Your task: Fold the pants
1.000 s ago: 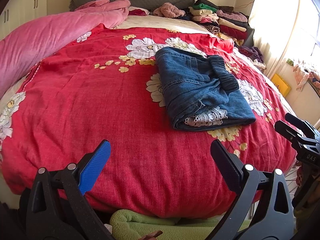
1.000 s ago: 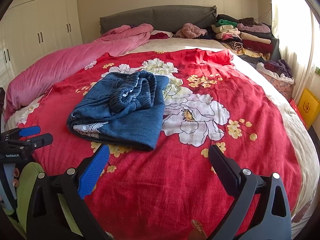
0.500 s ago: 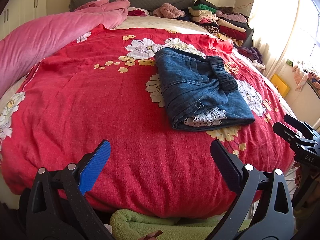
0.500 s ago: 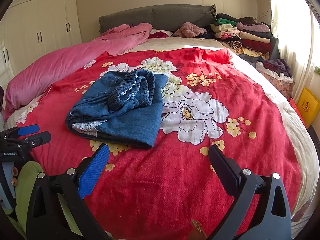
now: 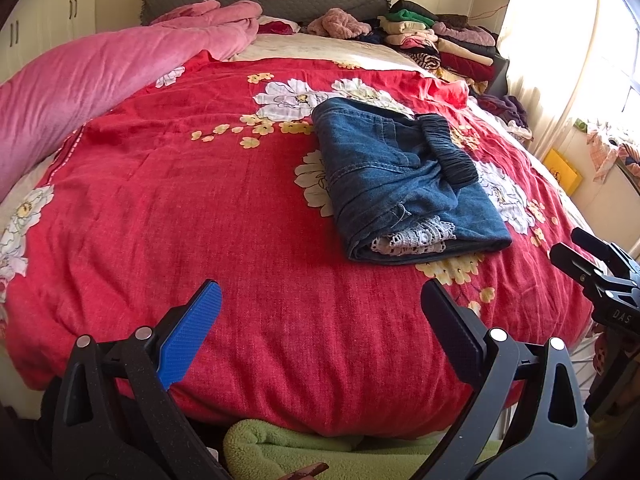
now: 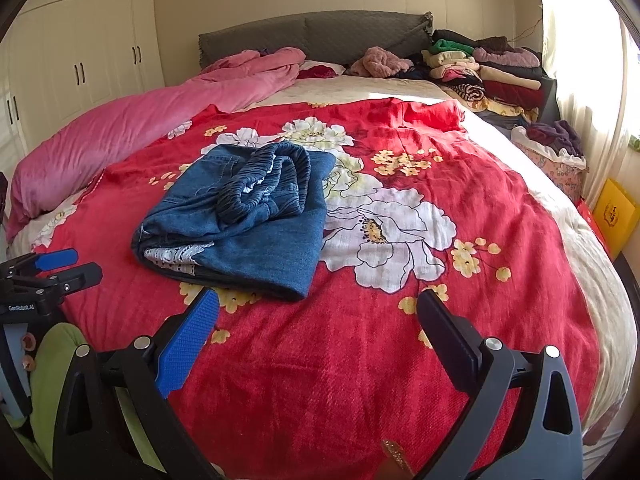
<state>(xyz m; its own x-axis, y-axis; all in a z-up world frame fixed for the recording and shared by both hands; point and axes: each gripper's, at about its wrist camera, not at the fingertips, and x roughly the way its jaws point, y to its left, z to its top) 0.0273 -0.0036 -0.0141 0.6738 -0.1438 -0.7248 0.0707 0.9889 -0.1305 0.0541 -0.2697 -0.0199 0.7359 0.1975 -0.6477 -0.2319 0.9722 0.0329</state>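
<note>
Both claws hang empty, spread wide: the left gripper (image 5: 320, 312) and the right gripper (image 6: 318, 312) sit at the near edge of the red floral bedspread (image 5: 180, 208), neither touching cloth. I see the folded blue denim pants (image 5: 400, 184) ahead and to the right of my left claw, ahead and left of my right one (image 6: 240, 220), white lace hem toward me. I judge the fold finished. To end it well, I'd only square the loose elastic waistband (image 6: 264, 180) bunched on top, pressing lightly without dragging the bundle.
</note>
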